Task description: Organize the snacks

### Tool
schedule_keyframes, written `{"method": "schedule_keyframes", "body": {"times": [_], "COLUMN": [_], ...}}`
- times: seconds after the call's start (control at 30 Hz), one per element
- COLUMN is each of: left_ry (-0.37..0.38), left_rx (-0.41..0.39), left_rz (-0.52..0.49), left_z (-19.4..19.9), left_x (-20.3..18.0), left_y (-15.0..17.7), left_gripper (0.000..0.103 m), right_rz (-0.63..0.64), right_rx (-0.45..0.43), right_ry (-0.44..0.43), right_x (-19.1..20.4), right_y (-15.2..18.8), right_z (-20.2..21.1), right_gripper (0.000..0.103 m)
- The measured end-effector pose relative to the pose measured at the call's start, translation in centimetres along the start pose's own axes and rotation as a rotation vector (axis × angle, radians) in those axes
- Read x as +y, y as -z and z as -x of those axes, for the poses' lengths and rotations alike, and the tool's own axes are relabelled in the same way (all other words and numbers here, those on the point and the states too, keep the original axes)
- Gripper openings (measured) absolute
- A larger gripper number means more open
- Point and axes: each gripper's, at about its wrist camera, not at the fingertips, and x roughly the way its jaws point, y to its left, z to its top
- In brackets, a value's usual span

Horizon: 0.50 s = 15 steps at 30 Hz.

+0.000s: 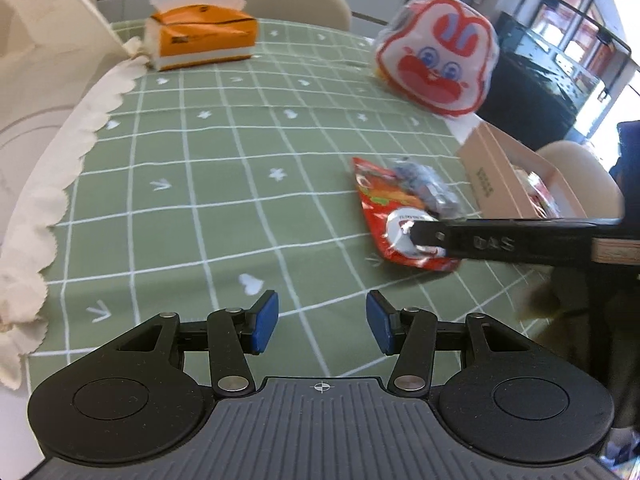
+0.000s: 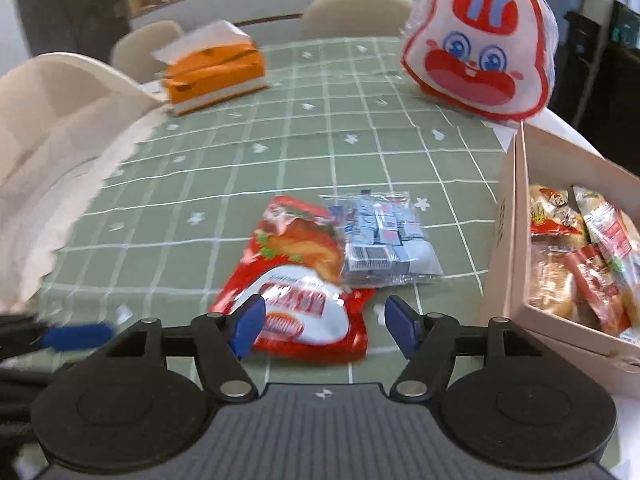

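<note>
- Green checked cloth (image 2: 248, 184) covers the table; two loose snacks lie near its right side, just beside the box (image 2: 514, 240)
- Red pack (image 2: 296, 280) lies flat, its near end between the blue pads of the right gripper (image 2: 324, 324); jaws spread wide, nothing clamped yet — placed, I judge, to close on the pack's lower edge
- Clear bag (image 2: 384, 240) of small blue pieces rests partly on the red pack's right edge, touching it; lifting the pack could drag it along
- Box stands open to the right, already holding several wrapped buns and packs; likely the destination, hence the snacks kept close to it
- Left gripper (image 1: 322, 322) hovers over bare cloth, jaws apart, empty; held back from the work — probably waiting its turn
- Rabbit-face bag (image 2: 480, 52) stands upright at the far edge; tissue pack (image 2: 216, 72) far left; both well apart from the grippers
</note>
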Motion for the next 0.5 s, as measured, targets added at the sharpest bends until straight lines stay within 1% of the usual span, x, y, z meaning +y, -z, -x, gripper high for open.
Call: {"method": "schedule_keyframes", "body": {"times": [0.07, 0.1, 0.2, 0.23, 0.3, 0.37, 0.4, 0.47, 0.5], "left_ry": [-0.007, -0.012, -0.020, -0.022, -0.017, -0.012, -0.010, -0.005, -0.002], "left_rx": [-0.001, -0.001, 0.007, 0.008, 0.010, 0.011, 0.011, 0.012, 0.014], "left_rz": [0.009, 0.015, 0.034, 0.039, 0.046, 0.046, 0.044, 0.039, 0.036], "left_z": [0.2, 0.2, 0.2, 0.2, 0.2, 0.1, 0.1, -0.1, -0.2], "left_x": [0.7, 1.0, 1.7, 1.9, 1.9, 1.8, 1.6, 1.3, 1.1], "left_y": [0.1, 0.2, 0.3, 0.4, 0.4, 0.4, 0.3, 0.2, 0.2], "left_gripper": [0.054, 0.054, 0.053, 0.053, 0.053, 0.053, 0.053, 0.053, 0.053], "right_rz": [-0.054, -0.085, -0.150, -0.150, -0.144, -0.136, -0.124, -0.109, -0.108], "right_rx": [-0.024, -0.038, -0.037, -0.033, -0.018, -0.006, -0.006, -0.005, 0.000], "right_ry": [-0.011, -0.021, -0.060, -0.062, -0.090, -0.118, -0.120, -0.122, -0.129], "right_x": [-0.3, -0.4, -1.1, -1.1, -1.2, -1.3, -1.2, -1.3, -1.5], "right_y": [-0.1, 0.0, 0.1, 0.1, 0.3, 0.5, 0.8, 1.4, 1.7], "right_z": [-0.9, -1.2, -2.0, -2.0, -1.5, -0.8, -0.2, 0.8, 1.2], "right_gripper": [0.075, 0.075, 0.079, 0.079, 0.069, 0.047, 0.043, 0.027, 0.022]}}
